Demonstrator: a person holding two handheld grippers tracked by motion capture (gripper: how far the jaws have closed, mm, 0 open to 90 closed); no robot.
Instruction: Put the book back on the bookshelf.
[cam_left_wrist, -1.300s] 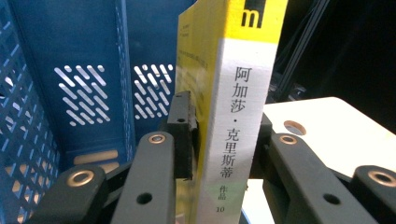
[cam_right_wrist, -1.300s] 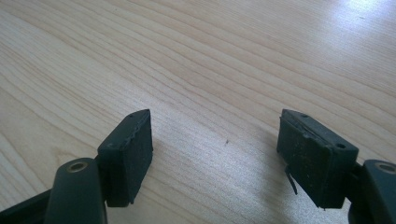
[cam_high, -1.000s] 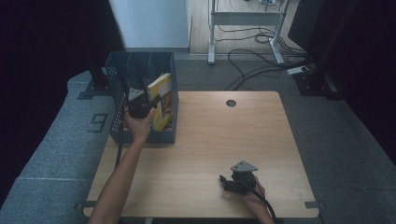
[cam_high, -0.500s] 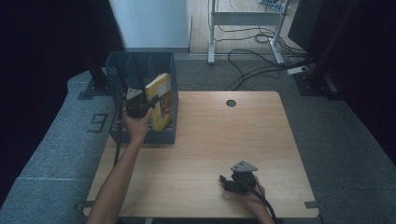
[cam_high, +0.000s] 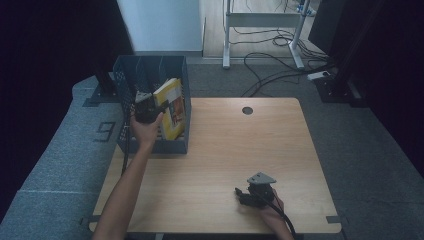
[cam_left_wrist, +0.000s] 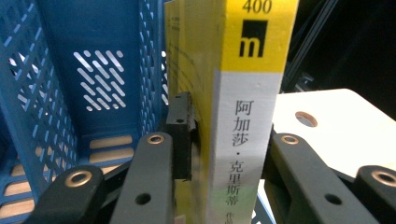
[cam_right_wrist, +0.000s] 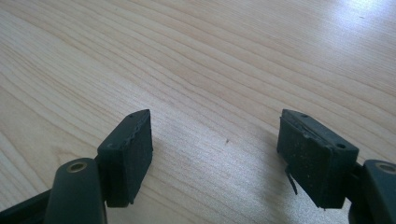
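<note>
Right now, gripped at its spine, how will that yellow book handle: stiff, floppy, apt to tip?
The yellow book looks thick, so probably fairly stiff. The left tool holds it tilted over the blue crate; released, it would likely tip against a divider.

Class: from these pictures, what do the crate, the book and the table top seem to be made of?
Crate: blue moulded plastic, judging by its slotted walls. Book: paper, glossy yellow-and-white printed cover. Table top: pale wood or wood-look laminate, grain lines showing.

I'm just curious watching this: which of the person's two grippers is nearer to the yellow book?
The left. The left gripper is shut on the yellow book at the blue crate; the right gripper rests far off on the table's near edge, fingers apart.
</note>
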